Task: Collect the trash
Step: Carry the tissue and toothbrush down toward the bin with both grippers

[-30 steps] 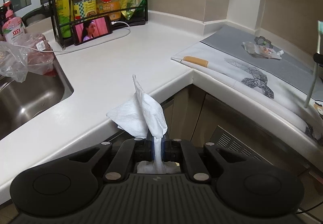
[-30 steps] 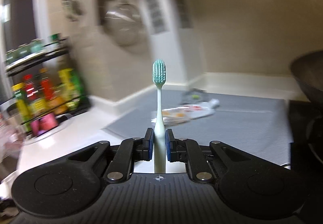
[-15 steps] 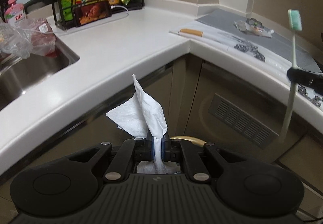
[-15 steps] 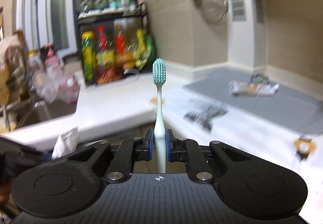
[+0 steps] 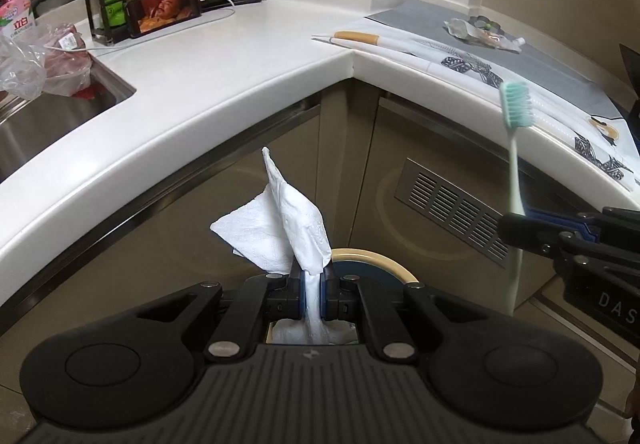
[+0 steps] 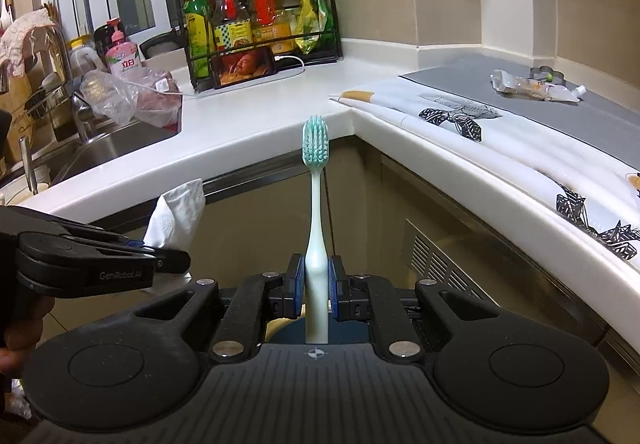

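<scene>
My left gripper (image 5: 313,280) is shut on a crumpled white tissue (image 5: 286,228) that sticks up from the jaws. My right gripper (image 6: 316,280) is shut on a pale green toothbrush (image 6: 317,212), held upright with its bristles up. Both grippers hang in front of the corner cabinet, below the counter edge. A round bin with a cream rim (image 5: 376,258) and dark inside lies just beyond and below the left gripper. In the left wrist view the toothbrush (image 5: 516,148) and right gripper (image 5: 520,228) show at the right. In the right wrist view the tissue (image 6: 176,216) and left gripper (image 6: 172,256) show at the left.
The white L-shaped counter (image 5: 224,56) carries a squeezed tube wrapper (image 6: 536,86) on a grey mat (image 6: 600,116), a patterned cloth (image 6: 460,116), a phone (image 6: 242,70) before a bottle rack (image 6: 256,24), and a plastic bag (image 6: 132,96) by the sink (image 5: 48,116). A vent grille (image 5: 452,210) is in the cabinet.
Both grippers have dropped from counter height to below the counter edge, in front of the cabinet. The right gripper swung left and came beside the left one. The bin rim has come into view.
</scene>
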Demonstrator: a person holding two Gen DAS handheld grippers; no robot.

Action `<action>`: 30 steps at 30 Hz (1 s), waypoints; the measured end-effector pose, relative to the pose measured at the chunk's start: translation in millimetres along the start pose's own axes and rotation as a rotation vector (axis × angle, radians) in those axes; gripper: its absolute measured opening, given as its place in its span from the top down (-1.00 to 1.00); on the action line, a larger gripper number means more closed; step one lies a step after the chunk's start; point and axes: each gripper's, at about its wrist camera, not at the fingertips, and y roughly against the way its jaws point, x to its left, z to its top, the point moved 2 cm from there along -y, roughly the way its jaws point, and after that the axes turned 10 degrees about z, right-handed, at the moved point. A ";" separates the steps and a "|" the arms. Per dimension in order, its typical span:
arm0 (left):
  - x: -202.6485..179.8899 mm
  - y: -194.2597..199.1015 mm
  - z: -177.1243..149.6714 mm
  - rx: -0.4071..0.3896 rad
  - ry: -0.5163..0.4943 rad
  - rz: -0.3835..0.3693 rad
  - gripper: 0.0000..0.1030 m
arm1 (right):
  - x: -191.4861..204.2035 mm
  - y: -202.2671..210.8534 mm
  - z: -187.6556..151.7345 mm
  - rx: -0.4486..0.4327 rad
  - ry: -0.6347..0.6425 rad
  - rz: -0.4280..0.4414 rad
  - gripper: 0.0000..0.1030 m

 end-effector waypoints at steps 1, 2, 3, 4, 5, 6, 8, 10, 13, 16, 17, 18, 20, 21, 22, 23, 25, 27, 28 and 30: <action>-0.7 0.0 -0.3 0.001 -0.002 -0.001 0.88 | 0.4 -0.3 0.4 0.001 0.003 0.000 0.73; -1.4 -0.2 -0.4 0.003 -0.003 -0.001 0.88 | 1.0 -0.7 0.2 0.003 0.004 -0.001 0.73; -1.8 -0.4 -0.6 0.004 -0.003 -0.002 0.88 | 1.1 -1.0 0.1 0.005 0.005 0.000 0.73; -2.4 -0.7 -0.6 0.004 -0.004 -0.001 0.88 | 1.3 -1.4 -0.4 0.007 0.005 0.000 0.73; -2.8 -1.0 -0.7 0.005 -0.005 -0.001 0.88 | 1.4 -1.7 -0.9 0.009 0.006 0.000 0.73; -3.0 -1.5 -0.7 0.006 -0.006 -0.001 0.88 | 1.0 -2.4 -1.4 0.011 0.005 -0.001 0.73; -4.1 -2.4 -0.6 0.009 -0.010 -0.001 0.88 | 0.4 -3.3 -1.8 0.015 0.003 -0.001 0.73; -4.2 -3.2 -0.4 0.011 -0.011 0.000 0.88 | 0.8 -4.6 -0.9 0.018 0.003 0.000 0.73; -3.7 -4.4 0.2 0.013 -0.014 0.002 0.88 | 0.5 -5.8 -1.1 0.020 0.002 0.000 0.73; -4.4 -4.8 -0.2 0.015 -0.014 0.000 0.88 | 0.5 -7.3 -1.9 0.024 0.001 -0.002 0.73; -4.4 -5.4 -0.3 0.017 -0.014 -0.001 0.88 | 0.0 -8.3 -2.0 0.028 0.000 -0.001 0.73; -4.5 -6.1 -0.3 0.019 -0.015 -0.002 0.88 | -0.3 -9.1 -2.1 0.031 -0.002 -0.001 0.73; -4.6 -7.4 -0.3 0.023 -0.016 -0.002 0.88 | -0.5 -10.5 -2.3 0.035 -0.002 -0.001 0.73; -4.6 -8.1 -0.3 0.025 -0.018 -0.003 0.88 | -0.5 -11.2 -2.2 0.037 -0.003 -0.001 0.73; -4.7 -8.8 -0.2 0.026 -0.018 -0.003 0.88 | 0.0 -11.8 -2.4 0.038 -0.003 -0.001 0.73; -4.7 -9.5 0.0 0.028 -0.019 -0.003 0.88 | 0.2 -12.4 -2.3 0.040 -0.003 -0.001 0.73; -4.8 -10.9 0.2 0.031 -0.022 -0.004 0.88 | -0.3 -13.7 -2.7 0.043 -0.004 0.000 0.73; -5.4 -12.5 0.2 0.036 -0.023 -0.005 0.88 | 0.3 -14.8 -3.5 0.046 -0.006 -0.001 0.73; -5.7 -13.4 0.1 0.038 -0.024 -0.006 0.88 | 0.1 -15.4 -4.0 0.048 -0.008 -0.001 0.73; -6.1 -15.3 -0.2 0.044 -0.027 -0.007 0.88 | -0.9 -16.7 -4.8 0.053 -0.011 0.000 0.73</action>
